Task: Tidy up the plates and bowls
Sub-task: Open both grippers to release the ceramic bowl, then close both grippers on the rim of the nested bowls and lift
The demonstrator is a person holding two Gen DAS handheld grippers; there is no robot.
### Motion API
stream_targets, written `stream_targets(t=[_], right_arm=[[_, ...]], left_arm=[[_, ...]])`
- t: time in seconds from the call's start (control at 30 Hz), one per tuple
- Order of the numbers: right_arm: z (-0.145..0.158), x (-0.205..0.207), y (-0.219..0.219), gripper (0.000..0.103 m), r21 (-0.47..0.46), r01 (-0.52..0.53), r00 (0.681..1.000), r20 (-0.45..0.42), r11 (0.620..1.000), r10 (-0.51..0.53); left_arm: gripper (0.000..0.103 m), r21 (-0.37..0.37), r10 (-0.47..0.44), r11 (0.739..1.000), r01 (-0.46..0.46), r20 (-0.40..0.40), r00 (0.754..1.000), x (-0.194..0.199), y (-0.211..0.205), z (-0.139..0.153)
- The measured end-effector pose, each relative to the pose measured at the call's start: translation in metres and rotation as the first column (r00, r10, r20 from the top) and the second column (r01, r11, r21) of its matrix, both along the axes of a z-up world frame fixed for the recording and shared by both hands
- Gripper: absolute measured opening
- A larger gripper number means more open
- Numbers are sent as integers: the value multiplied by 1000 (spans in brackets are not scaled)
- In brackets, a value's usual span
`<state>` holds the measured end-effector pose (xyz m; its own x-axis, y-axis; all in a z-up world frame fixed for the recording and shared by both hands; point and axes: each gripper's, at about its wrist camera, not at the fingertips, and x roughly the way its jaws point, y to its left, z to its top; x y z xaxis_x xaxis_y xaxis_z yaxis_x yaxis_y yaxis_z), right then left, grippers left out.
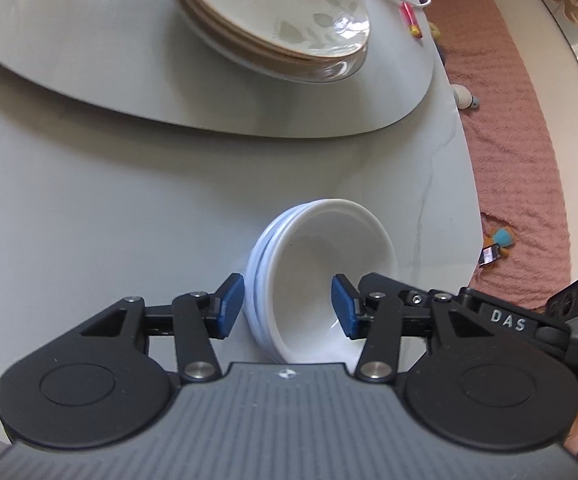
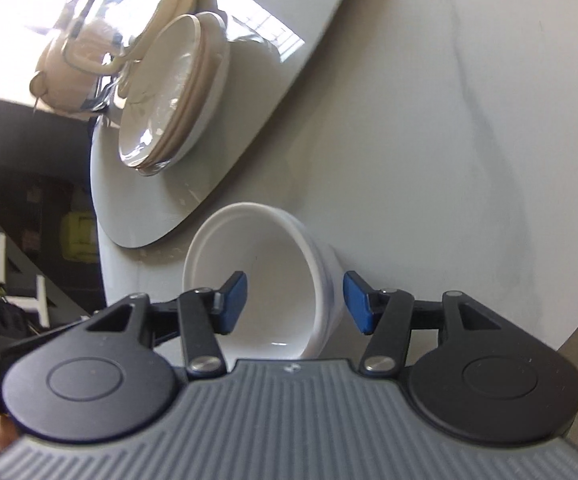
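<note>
Left wrist: our left gripper [image 1: 288, 306] straddles the near-left wall of the bowls [image 1: 321, 276], half open, pads not pressing. Right gripper [image 2: 295, 303] brackets the right wall likewise, gripping nothing. Bowls sit nested on the table [image 1: 109, 208], likely for a two-sided lift. Plates [image 1: 273, 16] stacked well apart; table edge close right.

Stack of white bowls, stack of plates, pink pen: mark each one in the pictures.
stack of white bowls [image 1: 321, 264], left wrist view, inner wall of the top bowl.
stack of plates [image 1: 289, 12], left wrist view, face of the top plate.
pink pen [image 1: 410, 19], left wrist view, middle of its barrel.
</note>
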<state>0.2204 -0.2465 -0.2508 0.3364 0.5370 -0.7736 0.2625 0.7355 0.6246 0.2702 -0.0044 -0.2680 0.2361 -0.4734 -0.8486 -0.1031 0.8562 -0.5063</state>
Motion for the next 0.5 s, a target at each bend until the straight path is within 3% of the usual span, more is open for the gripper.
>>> stream_targets(t=[0.33,0.5], right_arm=[[-17,-4,9,56,52,39,998,-41,998,-37],[-18,-2,17,55,41,34,999,-42,999,-33]], left_arm=[[53,-49,58,997,-62,-79,995,9,7,-28],[53,-37,60,997,-64,-107,992,11,6,-38]])
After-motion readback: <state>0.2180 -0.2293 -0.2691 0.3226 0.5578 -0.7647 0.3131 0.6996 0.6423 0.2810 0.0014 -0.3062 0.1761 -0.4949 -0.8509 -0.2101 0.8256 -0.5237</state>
